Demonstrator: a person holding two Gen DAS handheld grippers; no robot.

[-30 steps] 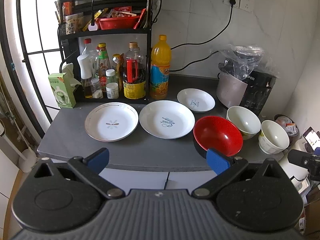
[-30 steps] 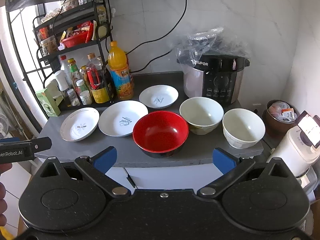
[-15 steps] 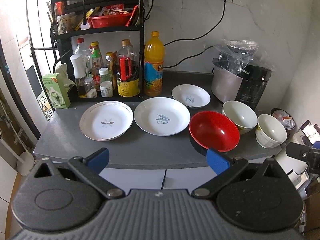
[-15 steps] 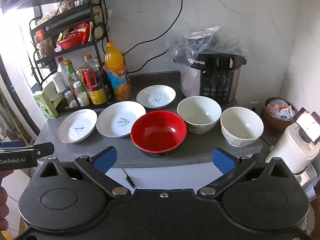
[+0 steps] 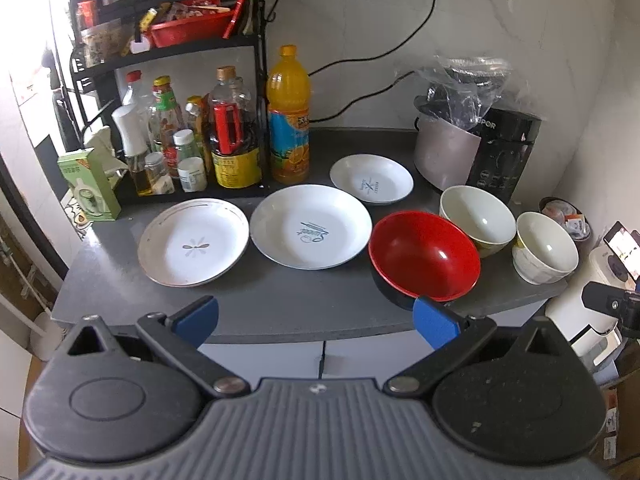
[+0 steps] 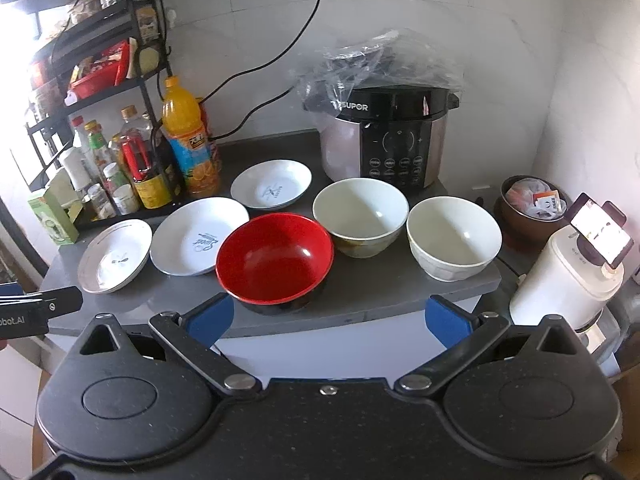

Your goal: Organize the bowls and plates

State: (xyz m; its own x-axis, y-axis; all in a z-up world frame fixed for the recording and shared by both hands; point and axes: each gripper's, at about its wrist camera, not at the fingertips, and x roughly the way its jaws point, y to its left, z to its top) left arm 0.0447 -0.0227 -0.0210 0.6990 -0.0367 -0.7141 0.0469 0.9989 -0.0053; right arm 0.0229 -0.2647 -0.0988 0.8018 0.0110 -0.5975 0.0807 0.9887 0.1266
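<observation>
"SUPOR" is read in white on the black front of the pressure cooker (image 6: pixel 386 136), which is draped in clear plastic at the back right of the grey counter (image 5: pixel 280 304). Script resembling "Sweet" is printed in the large white plate (image 5: pixel 310 226), and a small crossed motif is seen in the small white plate (image 5: pixel 371 179) behind it. Chinese characters are carried on the orange juice bottle (image 5: pixel 289 116), though they cannot be made out. The letters "obot.AI" are visible on the black device (image 6: pixel 36 312) at the left edge of the right wrist view.

Compared with the earlier frames, the dishes are seen larger and lower in both views, so both cameras have been brought closer to the counter; nothing on it has been shifted.

The left gripper (image 5: pixel 316 318) is held wide open before the counter edge, with nothing between its blue pads and nothing touched. The right gripper (image 6: pixel 330 316) is likewise spread wide and empty, in front of the red bowl (image 6: pixel 275 256).

The rimmed plate (image 5: pixel 194 242) is set at the left, just beside the large white plate. The red bowl is placed at the front, with the cream bowl (image 6: pixel 360 218) and the white bowl (image 6: pixel 454 238) in a row to its right.
</observation>
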